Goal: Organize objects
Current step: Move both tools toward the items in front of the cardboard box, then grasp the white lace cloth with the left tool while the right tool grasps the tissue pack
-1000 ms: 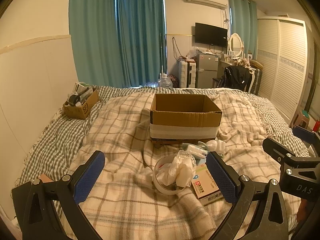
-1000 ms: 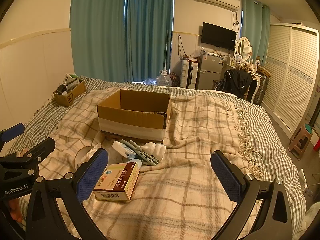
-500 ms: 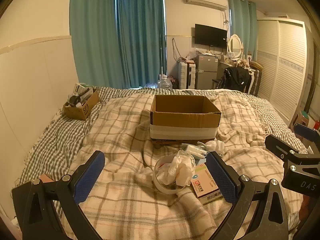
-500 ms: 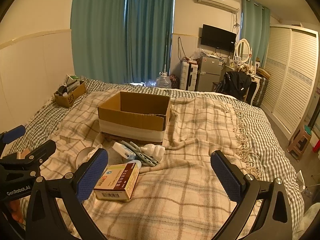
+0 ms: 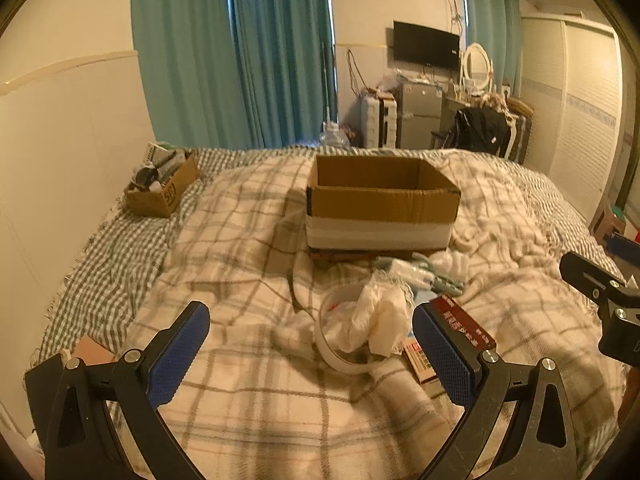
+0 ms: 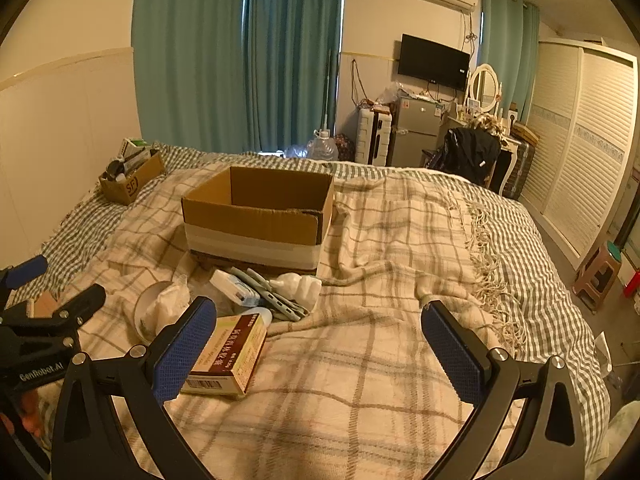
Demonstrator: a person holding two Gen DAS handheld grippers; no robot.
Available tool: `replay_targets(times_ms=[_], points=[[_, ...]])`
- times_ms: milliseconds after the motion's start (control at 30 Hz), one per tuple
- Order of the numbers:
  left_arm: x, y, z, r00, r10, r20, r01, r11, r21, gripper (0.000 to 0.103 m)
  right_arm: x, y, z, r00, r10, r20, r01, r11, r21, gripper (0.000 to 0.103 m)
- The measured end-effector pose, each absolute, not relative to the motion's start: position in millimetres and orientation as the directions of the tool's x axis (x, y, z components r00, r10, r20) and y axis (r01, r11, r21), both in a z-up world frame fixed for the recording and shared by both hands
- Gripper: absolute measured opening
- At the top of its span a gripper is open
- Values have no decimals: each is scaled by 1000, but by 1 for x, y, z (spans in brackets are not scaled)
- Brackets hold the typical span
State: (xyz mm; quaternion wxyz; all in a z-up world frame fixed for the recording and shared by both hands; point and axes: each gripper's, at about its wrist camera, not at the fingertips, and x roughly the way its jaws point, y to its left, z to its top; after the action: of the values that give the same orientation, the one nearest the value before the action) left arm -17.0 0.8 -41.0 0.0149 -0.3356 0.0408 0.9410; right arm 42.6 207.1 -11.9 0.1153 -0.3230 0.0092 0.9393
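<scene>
Several loose items sit in a small pile on the plaid blanket (image 6: 380, 344), just in front of the open cardboard box (image 6: 256, 220): a medicine carton (image 6: 228, 354) nearest me, a tape roll (image 5: 340, 344) with a crumpled white tissue (image 5: 376, 320) stuffed in its ring, a small white packet (image 6: 230, 286), some grey strips (image 6: 272, 294) and a white wad (image 6: 300, 284) touching the box's near wall. Box looks empty from what I can see of the inside.

My left gripper (image 5: 310, 356) is spread wide, holding nothing, hovering low with the tape roll and tissue between its pads' line of sight. My right gripper (image 6: 320, 344) is likewise wide apart and empty; its left pad overlaps the carton in view, so it sits just beside it.

My read: nothing is packed yet, the step is the first pick. Carton is the easy one, rigid with flat faces. I'd shift the right gripper left, centre it across the carton's narrow sides, drop until the pads bracket it, then close. Blanket is soft and rumpled, so pressing down will sink the carton and may snag fabric; keep the pads off the cloth. Tissue is loose in the roll, likely to fall out if I lift the roll alone. The second small box (image 5: 162, 196) at the bed's far left edge is already full of stuff; leave it.
</scene>
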Motion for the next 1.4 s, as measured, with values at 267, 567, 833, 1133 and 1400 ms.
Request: replay_targets(times_ms=[267,567,833,1133,1400], points=[[-37,24,-68,-731,30,-682,-119,-989,84,103,27,218,-35,-717,209,-665,-227,-972,-61,103],[-76,49,-102,-661,62,-748,-213,-971,108,55,5,230,-61,-665,190,-722,-226,-973,-48,103],[-76,40,-90,-649,131,-749,-262,-963,58,16,-10,220,-65,-643,176,-745,-196,-979,-62,102],[-90,11,-51,-692,118,-712,-230,-971,63,16,-56,192,-60,-603,96,-792,-53,-995,-81,102],[-113,-22,-58,-670,93,-736,-184,-982,43,16,-110,162,-93,-525,33,-850,53,-996,-72,95]])
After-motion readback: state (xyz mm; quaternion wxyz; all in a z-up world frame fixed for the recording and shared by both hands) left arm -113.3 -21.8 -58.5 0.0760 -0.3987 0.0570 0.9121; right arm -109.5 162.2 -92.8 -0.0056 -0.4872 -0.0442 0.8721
